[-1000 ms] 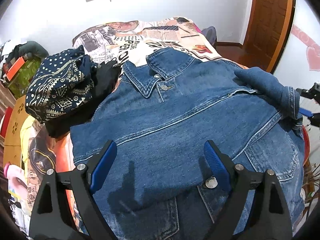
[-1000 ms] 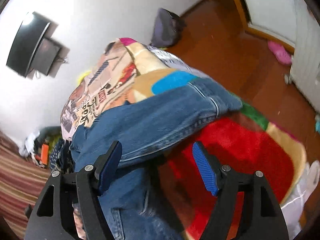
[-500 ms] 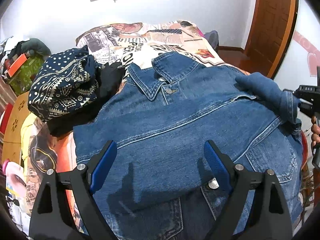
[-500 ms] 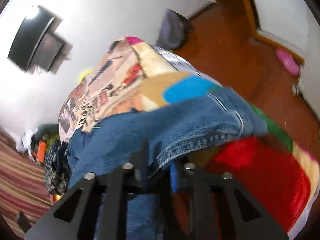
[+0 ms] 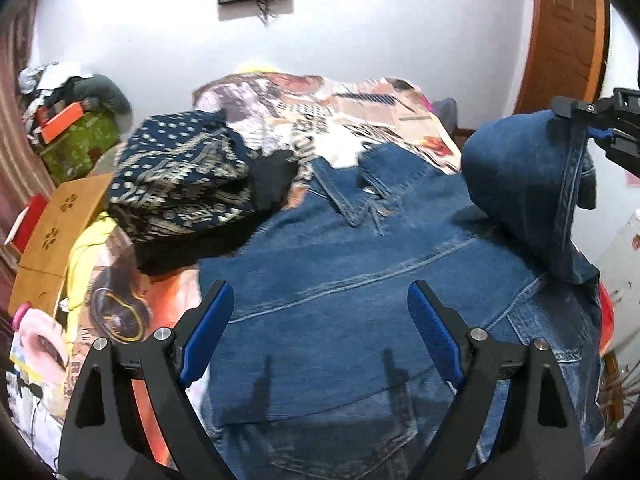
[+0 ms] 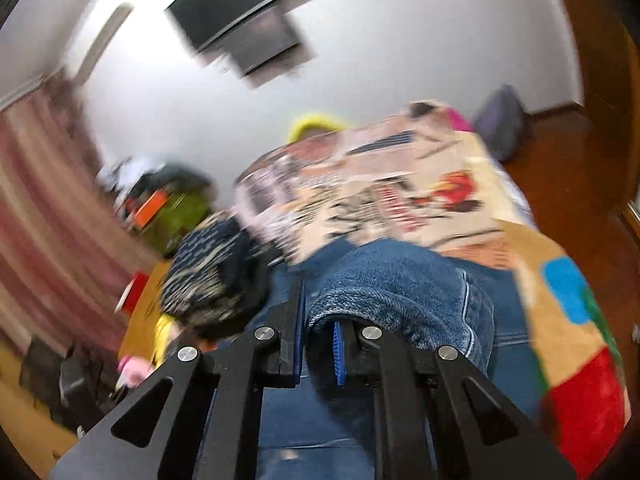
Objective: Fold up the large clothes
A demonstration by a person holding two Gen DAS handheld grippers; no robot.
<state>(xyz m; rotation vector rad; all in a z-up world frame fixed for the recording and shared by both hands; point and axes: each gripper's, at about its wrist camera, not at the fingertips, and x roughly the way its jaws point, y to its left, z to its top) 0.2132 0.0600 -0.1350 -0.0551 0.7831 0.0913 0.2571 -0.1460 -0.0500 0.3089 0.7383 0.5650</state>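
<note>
So the denim jacket is spread collar-up across the bed, next to a patterned navy bundle. Right claw has just clamped down on the sleeve, holding it up off the jacket. Left claw hangs wide over the jacket, gripping nothing.

1. Blue denim jacket: coarse woven cotton, matt, with pale topstitching; its lifted sleeve looks nubbly.
2. Bedspread: soft printed cloth, matt.
3. Patterned garment: thin navy fabric.
4. Left gripper: matt black plastic, ribbed blue pads, shiny metal screws.
5. Door: varnished wood.
</note>
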